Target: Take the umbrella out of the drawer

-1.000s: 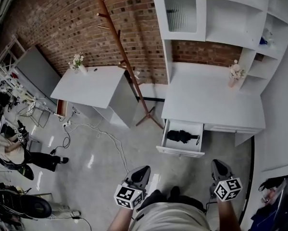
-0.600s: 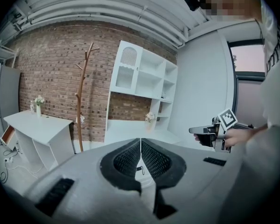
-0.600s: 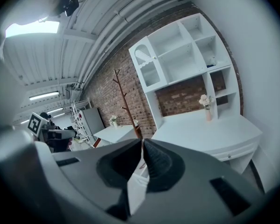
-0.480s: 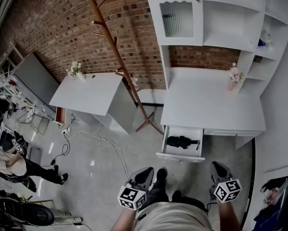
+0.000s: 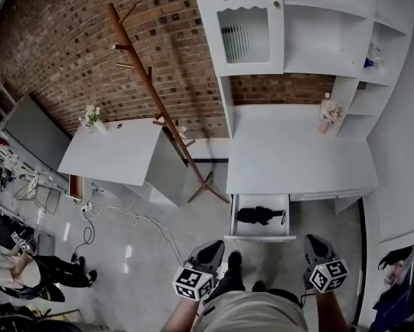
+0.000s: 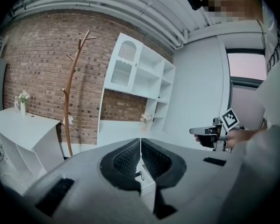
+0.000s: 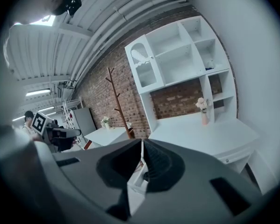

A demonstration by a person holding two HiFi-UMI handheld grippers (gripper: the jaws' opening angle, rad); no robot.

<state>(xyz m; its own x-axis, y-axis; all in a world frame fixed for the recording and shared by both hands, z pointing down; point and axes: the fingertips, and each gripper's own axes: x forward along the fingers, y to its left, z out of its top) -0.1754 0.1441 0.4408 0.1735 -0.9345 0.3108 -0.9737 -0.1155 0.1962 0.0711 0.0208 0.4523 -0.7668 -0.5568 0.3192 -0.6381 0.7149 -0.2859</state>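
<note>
Here, the black folded umbrella lies inside the open white drawer, just below the centre of the head view, its length running left to right. The drawer is pulled out from the front of the white desk, toward the bottom of the frame.

Both tools sit near the bottom edge, apart from the drawer and touching nothing. The left tool is at lower centre-left and the right tool at lower right, each pointing up the frame toward the desk. In the left gripper view the left tool's jaws are pressed together with nothing between them. In the right gripper view the right tool's jaws likewise meet, empty.

A vase of flowers stands at the desk's back right, under white shelves. A wooden coat stand stands against the brick wall left of the desk. A second, smaller desk sits at centre left.
</note>
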